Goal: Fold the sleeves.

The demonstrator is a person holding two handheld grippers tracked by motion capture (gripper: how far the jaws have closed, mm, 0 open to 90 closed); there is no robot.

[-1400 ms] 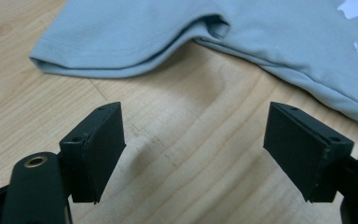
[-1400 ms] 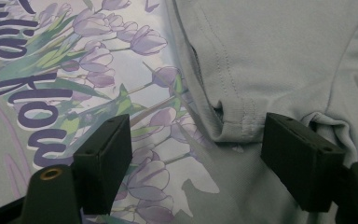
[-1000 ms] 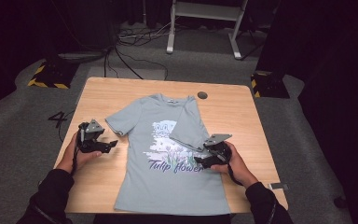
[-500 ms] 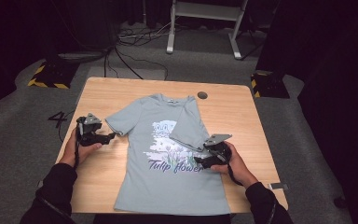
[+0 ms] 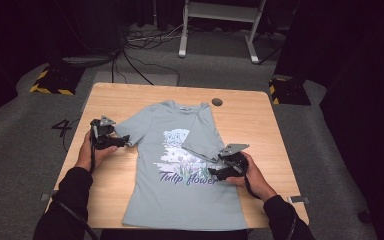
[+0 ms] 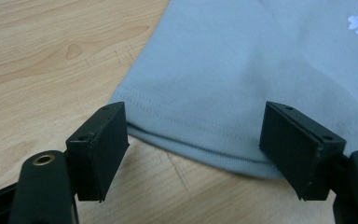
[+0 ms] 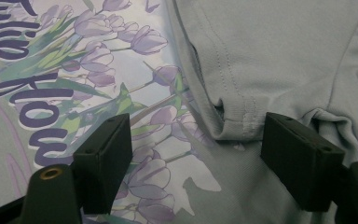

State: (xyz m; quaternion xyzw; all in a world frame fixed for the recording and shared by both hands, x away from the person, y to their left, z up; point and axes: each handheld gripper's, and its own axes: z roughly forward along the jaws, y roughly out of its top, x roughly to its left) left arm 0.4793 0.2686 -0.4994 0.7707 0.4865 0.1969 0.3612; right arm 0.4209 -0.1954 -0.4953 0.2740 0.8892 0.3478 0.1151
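Observation:
A light blue T-shirt (image 5: 172, 180) with a tulip print and the words "Tulip flower" lies face up on the wooden table (image 5: 260, 130). One sleeve (image 5: 202, 132) is folded inward over the chest. My right gripper (image 5: 216, 170) is open at that sleeve's end, with the folded hem (image 7: 235, 123) lying between its jaws. The other sleeve (image 5: 135, 127) lies flat. My left gripper (image 5: 124, 141) is open at its edge, and the sleeve hem (image 6: 191, 140) runs between its pads (image 6: 100, 149). Neither gripper holds any cloth.
A small dark round cap (image 5: 217, 102) sits in the tabletop beyond the shirt's shoulder. Bare wood lies on both sides of the shirt. On the floor behind are cables (image 5: 140, 55), a white frame (image 5: 220, 20) and striped blocks (image 5: 52, 82).
My left gripper has moved away from the person and toward the flat sleeve, up to its hem. The right gripper and the shirt have stayed put.

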